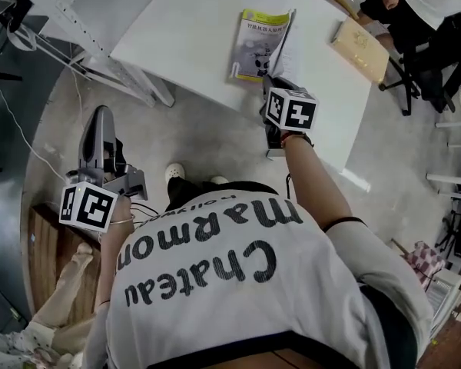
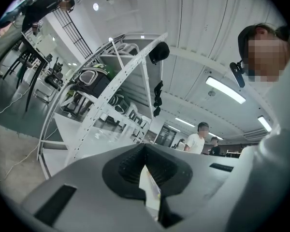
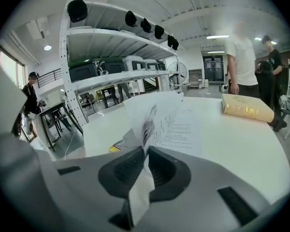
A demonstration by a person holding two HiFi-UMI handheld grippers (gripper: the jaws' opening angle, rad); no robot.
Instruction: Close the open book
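Right gripper [image 1: 269, 81], jaws clamped on raised pages of the open book [image 1: 258, 37]; left gripper [image 1: 101, 118], jaws together and empty, well apart from it.

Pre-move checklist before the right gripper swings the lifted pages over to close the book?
1. Right gripper shut on the lifted pages: ok.
2. Book lying fully on the table: ok.
3. Nothing lying on the book's flat left side: ok.
4. Tan book apart from the open one: ok.
5. Left gripper away from the table, jaws together on a white slip: ok.
6. Number of pages pinched: cannot tell.
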